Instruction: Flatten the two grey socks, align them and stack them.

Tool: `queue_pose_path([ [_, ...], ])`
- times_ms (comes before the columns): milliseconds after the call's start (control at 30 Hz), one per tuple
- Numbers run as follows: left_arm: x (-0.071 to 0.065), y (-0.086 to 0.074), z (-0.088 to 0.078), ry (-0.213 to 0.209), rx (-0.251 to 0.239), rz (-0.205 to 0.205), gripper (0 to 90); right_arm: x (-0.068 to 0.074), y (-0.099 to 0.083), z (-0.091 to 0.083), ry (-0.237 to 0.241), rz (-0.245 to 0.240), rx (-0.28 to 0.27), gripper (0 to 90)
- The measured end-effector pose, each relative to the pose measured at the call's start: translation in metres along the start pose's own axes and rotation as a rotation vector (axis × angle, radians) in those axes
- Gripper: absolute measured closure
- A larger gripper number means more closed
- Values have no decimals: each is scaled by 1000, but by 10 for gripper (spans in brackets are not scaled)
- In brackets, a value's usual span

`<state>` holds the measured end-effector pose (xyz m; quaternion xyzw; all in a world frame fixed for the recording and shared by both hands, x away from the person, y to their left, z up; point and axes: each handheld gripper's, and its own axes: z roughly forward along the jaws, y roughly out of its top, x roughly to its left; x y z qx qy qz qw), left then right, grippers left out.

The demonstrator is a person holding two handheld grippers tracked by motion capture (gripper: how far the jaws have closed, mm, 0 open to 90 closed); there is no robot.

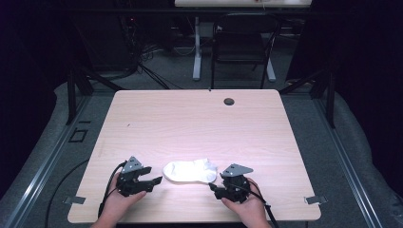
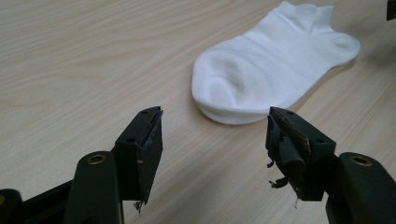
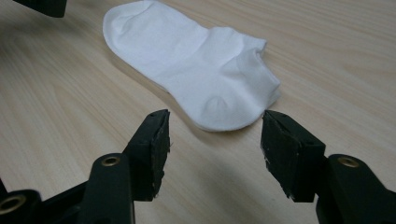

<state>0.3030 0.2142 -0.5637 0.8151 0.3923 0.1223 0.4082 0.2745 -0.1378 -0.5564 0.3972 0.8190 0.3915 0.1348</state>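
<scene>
The left tool (image 1: 151, 176) and the right tool (image 1: 215, 188) each stand with jaws spread wide and nothing between them, one at either end of the white sock (image 1: 190, 171) that lies flat on the near part of the bench (image 1: 199, 123). The left gripper view faces its rounded toe and shows frayed pads (image 2: 286, 151); the right gripper view faces heel and cuff. One sock, two tools; the high view alone takes in both hands and a chair (image 1: 240, 45) beyond.

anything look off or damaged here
Mostly tidy: the white sock lies flat on the table, apart from both open grippers. One oddity: the left gripper has frayed pads, with black shreds hanging off one.
</scene>
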Motion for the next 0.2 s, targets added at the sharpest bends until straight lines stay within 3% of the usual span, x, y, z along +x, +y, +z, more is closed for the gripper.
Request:
queue_pose_path([
  [67,1,-1,0,-2,2,-5,370,-1,-4,0,7,4,-7,437],
  [200,5,-2,-1,1,-14,-9,373,-1,-7,1,-29,-17,-36,466],
])
